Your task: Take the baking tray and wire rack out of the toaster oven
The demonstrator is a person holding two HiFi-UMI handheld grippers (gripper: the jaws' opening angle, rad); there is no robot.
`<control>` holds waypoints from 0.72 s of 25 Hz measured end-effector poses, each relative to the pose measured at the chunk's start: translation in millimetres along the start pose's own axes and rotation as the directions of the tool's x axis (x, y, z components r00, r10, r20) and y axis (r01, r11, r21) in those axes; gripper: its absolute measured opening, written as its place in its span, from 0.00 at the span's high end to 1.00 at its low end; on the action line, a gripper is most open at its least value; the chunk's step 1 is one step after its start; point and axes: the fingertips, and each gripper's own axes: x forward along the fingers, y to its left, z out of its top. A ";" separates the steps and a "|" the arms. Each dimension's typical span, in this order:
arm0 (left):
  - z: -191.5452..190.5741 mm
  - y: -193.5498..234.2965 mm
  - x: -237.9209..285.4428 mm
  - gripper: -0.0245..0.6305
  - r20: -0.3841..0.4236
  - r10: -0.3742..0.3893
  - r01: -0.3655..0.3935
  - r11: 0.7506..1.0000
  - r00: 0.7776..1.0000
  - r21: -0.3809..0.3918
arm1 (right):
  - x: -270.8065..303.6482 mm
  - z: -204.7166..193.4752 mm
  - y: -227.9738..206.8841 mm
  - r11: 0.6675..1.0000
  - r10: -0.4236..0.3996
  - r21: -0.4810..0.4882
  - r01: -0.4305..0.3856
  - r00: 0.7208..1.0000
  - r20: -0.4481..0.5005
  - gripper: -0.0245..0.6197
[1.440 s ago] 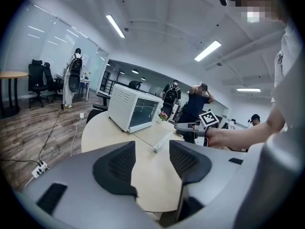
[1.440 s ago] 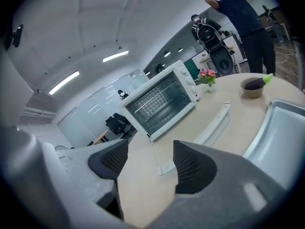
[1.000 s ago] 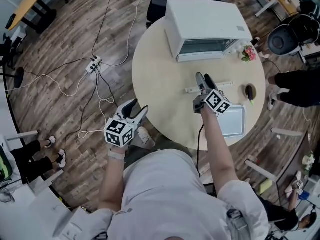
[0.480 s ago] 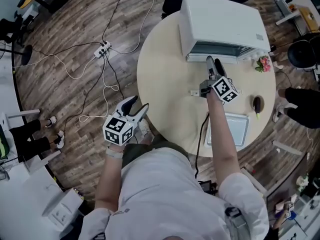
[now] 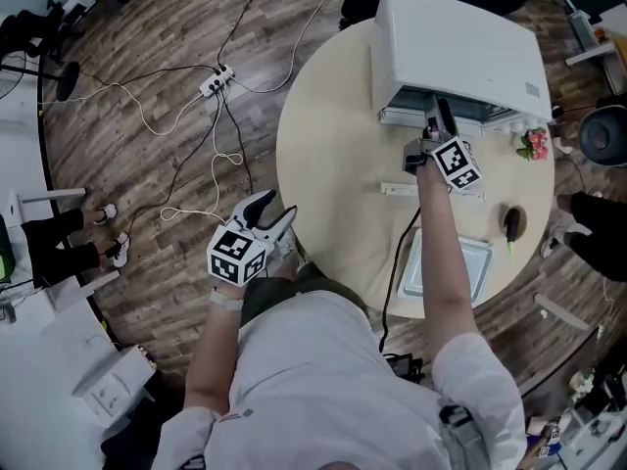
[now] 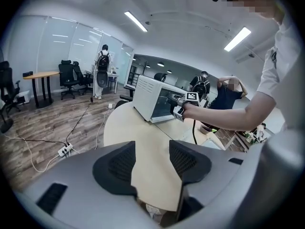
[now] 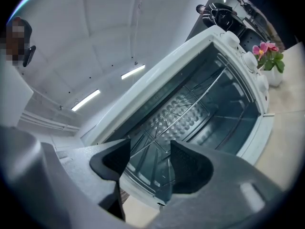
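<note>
Tongs on the left [image 5: 270,208] hang off the surface's [image 5: 333,164] 8 o'clock edge, spread wide with nothing between them. Right tongs [image 5: 438,116] sit at the oven's [image 5: 460,47] open mouth at 1 o'clock, also wide, gripping nothing. The rack [image 7: 188,109] lies inside the oven, just ahead of them. A tray [image 5: 475,267] rests on the surface at 5 o'clock.

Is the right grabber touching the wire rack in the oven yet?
Cannot tell. The right gripper view shows the right gripper open at the toaster oven's mouth, with the wire rack behind its jaws; no clear contact or gap.
</note>
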 end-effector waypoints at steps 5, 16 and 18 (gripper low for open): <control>-5.9 1.7 0.9 0.64 -0.015 0.020 -0.021 1.000 1.000 -0.015 | 22.8 6.9 -7.8 0.999 0.001 0.051 -0.002 1.000 0.017 0.55; -15.6 1.2 1.5 0.64 -0.039 0.041 -0.043 0.999 0.998 -0.031 | 56.4 18.5 -14.0 0.998 0.011 0.066 -0.014 0.999 0.039 0.69; -15.8 1.4 0.5 0.64 -0.038 0.042 -0.044 0.998 0.998 -0.033 | 56.2 18.4 -10.2 0.997 0.027 0.073 -0.030 0.999 0.043 0.75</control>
